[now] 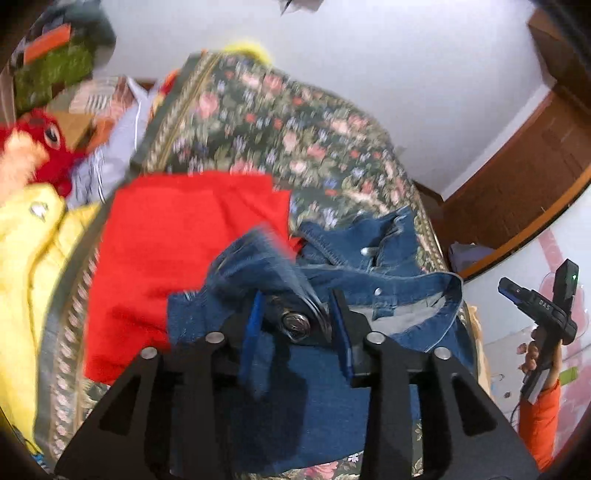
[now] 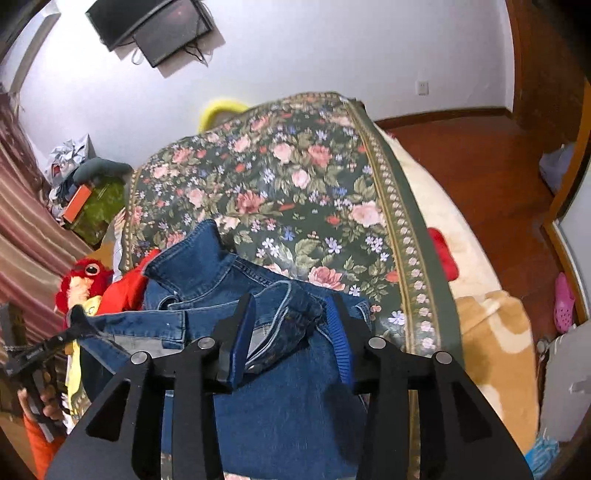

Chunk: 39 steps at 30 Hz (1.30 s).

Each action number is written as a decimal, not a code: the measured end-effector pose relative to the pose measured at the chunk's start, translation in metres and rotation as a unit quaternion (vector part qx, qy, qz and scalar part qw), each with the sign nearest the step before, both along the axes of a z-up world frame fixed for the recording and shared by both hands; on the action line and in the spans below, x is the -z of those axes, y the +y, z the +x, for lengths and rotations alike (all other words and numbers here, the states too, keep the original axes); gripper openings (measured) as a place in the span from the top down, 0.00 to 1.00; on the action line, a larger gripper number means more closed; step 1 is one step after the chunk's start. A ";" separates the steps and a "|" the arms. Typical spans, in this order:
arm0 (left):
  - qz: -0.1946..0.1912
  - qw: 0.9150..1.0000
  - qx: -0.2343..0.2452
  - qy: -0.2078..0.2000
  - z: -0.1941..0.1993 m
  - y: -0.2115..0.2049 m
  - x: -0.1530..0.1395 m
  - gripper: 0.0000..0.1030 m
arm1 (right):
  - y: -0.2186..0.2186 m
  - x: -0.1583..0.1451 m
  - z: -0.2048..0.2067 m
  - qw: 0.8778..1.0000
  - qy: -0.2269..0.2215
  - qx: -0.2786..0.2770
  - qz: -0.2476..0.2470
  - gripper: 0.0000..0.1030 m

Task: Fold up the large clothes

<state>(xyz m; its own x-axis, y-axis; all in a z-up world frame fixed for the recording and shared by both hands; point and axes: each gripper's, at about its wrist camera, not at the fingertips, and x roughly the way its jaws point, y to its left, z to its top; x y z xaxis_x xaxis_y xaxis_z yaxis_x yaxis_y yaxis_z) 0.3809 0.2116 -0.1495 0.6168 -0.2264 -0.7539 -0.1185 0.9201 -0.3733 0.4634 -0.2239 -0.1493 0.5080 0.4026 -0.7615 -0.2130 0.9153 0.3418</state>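
A bed fills the middle of a white-walled room, covered by a dark green floral bedspread (image 2: pixel 295 184) with pink roses and a patterned border. Reddish wooden flooring (image 2: pixel 472 173) runs along its far side, and a dark television (image 2: pixel 151 26) hangs on the wall. A red plush toy (image 2: pixel 85 280), a yellow garment (image 1: pixel 33 251) and a red cloth (image 1: pixel 177 251) lie toward the bed's left edge.

A blue denim jacket (image 1: pixel 314 362) lies crumpled on the near part of the bedspread, partly over the red cloth. The left gripper (image 1: pixel 299 310) has its jaws parted, a denim fold with a metal button (image 1: pixel 295 325) loose between them. The right gripper (image 2: pixel 291 325) is likewise released, its blue pads standing apart around a bunched denim edge.

The letters "DAS" are readable on the right gripper's body in the left wrist view.
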 end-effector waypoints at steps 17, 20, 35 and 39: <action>0.055 0.994 0.064 0.064 -0.029 -0.052 0.045 0.35 | 0.083 0.073 -0.057 0.990 0.066 -0.119 -0.044 0.55; 0.047 0.992 0.076 0.092 -0.022 -0.061 0.068 0.35 | 0.091 0.089 -0.053 0.987 0.087 -0.123 -0.048 0.55; 0.065 0.992 0.058 0.091 0.047 -0.044 0.080 0.20 | 0.106 0.081 0.015 0.994 0.061 -0.088 -0.005 0.45; 0.051 0.996 -0.004 0.066 0.061 -0.017 0.069 0.20 | 0.094 0.064 0.026 0.999 0.035 -0.032 0.015 0.45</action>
<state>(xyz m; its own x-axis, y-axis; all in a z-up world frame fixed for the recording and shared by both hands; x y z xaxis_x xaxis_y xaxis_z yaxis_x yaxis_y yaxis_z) 0.4414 0.1944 -0.2190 0.5116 -0.1398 -0.8478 -0.1685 0.9512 -0.2586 0.4894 -0.1301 -0.2135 0.4257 0.4561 -0.7815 -0.2458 0.8895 0.3853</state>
